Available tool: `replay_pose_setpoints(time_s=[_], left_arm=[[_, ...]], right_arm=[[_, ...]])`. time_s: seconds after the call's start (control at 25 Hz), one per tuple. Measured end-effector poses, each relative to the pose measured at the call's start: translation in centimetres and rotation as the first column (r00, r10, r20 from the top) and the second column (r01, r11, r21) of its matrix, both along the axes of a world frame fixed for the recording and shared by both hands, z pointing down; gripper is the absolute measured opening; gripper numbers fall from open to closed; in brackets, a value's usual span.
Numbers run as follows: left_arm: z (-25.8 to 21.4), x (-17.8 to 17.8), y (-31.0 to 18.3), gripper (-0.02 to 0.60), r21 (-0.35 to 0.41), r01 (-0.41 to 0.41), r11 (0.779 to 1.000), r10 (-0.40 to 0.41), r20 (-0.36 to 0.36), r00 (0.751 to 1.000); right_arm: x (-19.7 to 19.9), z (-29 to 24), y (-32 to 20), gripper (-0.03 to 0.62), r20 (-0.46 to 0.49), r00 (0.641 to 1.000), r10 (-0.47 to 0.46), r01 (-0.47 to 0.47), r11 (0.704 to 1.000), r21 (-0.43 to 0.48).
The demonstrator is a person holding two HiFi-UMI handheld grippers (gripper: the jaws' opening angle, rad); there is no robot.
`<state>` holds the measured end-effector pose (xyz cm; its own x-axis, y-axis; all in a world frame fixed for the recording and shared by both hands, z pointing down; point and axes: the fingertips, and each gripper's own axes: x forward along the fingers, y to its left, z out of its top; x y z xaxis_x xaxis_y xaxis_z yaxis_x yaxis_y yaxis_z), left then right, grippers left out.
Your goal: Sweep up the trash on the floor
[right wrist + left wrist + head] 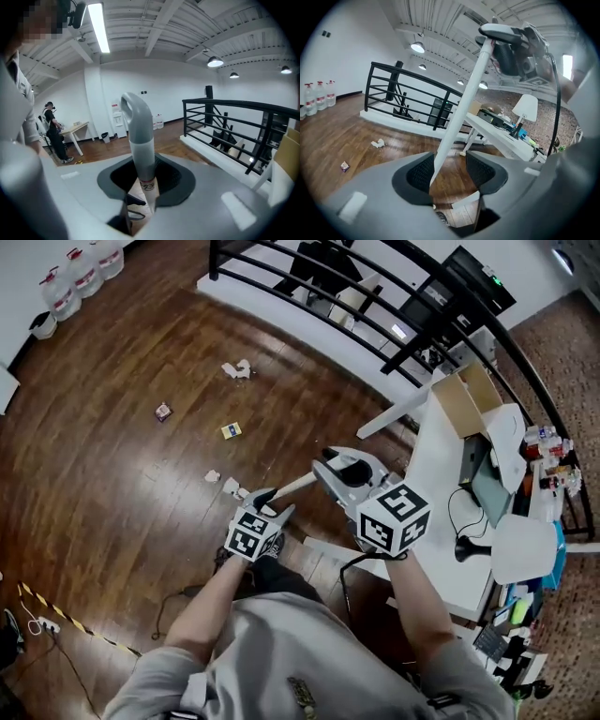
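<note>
10 to 12 o'clock: open wooden floor [122, 493], wide passage, only small scraps [236, 369] lying low.
1 to 2 o'clock: black railing [375, 296], closing that side.
3 o'clock: white desk [436, 493] close by, cluttered, barring sideways reach.
11 o'clock, far: water bottles [70, 282] in a row.
8 o'clock: striped cord [84, 622] across the floor.
12 o'clock, near: white handle [298, 485] slanting across.

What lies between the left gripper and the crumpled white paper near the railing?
Head view: a yellow packet and white paper scraps lie between left gripper and crumpled paper.
</note>
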<state>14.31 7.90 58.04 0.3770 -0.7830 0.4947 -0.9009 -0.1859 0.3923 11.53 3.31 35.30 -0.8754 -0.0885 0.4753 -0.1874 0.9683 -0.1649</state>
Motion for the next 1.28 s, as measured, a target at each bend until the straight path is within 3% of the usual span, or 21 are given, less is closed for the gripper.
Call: replay_pose_setpoints(time_s=[0.28,0.32,0.6,0.88,1.12,1.28], left_arm=[[0.4,-5.3,4.1,0.176,0.019,0.092,0.996,-0.093,0.048,0.995],[0.6,-6.1,4.8,0.112,0.014,0.097,0.995,-0.098,0.059,0.993],[3.8,-10.1,8.3,0.115,-0.016,0.171,0.985,-0.169,0.094,0.981],[9.6,-14.3,6.6,0.118,-0.074,0.237,0.969,-0.230,0.090,0.969],[15.0,-16.8,-0.5,0.120,-0.124,0.260,0.958,-0.252,0.079,0.965],[16.3,-18.4,-7.2,0.120,-0.124,0.253,0.959,-0.248,0.055,0.967]], right_arm=[[-5.6,0.1,8.8,0.091,0.023,0.975,-0.219,0.220,0.974,-0.059],[-6.2,0.3,9.6,0.091,0.024,0.971,-0.239,0.240,0.969,-0.062],[-9.5,3.4,12.5,0.091,0.005,0.946,-0.324,0.324,0.943,-0.078],[-13.9,9.5,8.9,0.091,-0.013,0.944,-0.331,0.327,0.937,-0.120],[-16.9,14.8,1.6,0.091,-0.026,0.923,-0.383,0.377,0.917,-0.132],[-19.0,16.0,-4.6,0.091,-0.046,0.909,-0.414,0.409,0.908,-0.087]])
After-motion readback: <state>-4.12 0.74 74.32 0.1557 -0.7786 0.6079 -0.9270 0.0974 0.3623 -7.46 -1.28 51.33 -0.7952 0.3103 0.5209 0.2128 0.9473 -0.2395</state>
